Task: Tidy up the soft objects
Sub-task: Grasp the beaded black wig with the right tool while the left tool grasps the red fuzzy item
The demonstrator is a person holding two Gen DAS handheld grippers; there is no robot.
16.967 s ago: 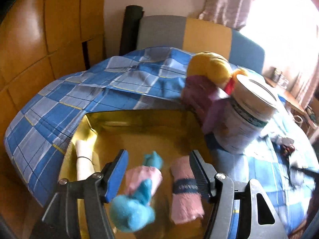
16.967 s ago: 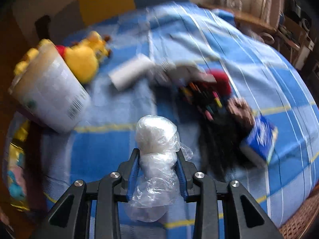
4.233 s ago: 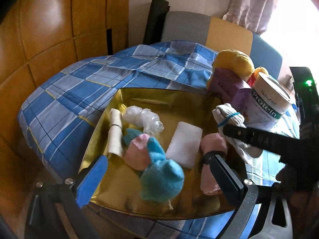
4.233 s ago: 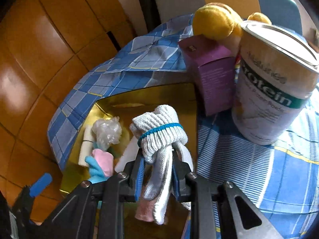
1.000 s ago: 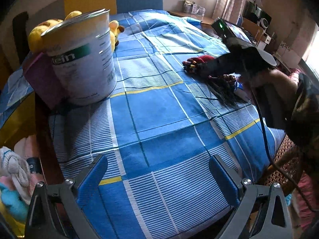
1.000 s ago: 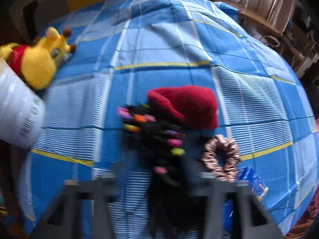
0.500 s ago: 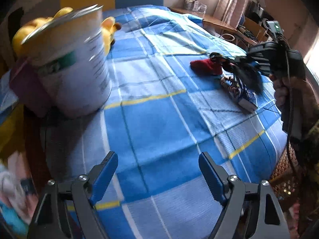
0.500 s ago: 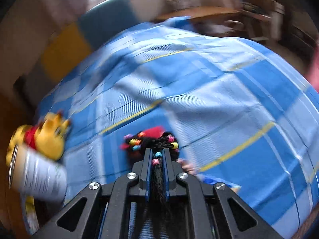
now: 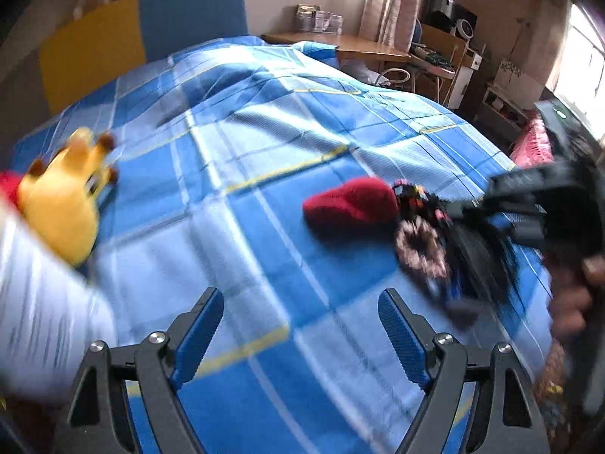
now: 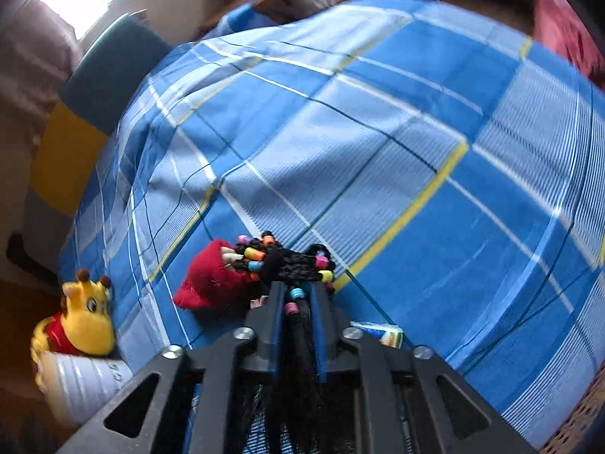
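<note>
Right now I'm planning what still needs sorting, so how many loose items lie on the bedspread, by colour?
Red: 1, the red pouch
Yellow: 1, the yellow plush toy
Pink: 1, the pink scrunchie
Black: 1, the beaded black hairpiece, pinched in the right claw
White: 1, the white can
Total: 5

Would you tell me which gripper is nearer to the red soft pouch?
Right. The right gripper, shut on the beaded black braids, is beside the red pouch; the open left gripper hangs farther back.
</note>
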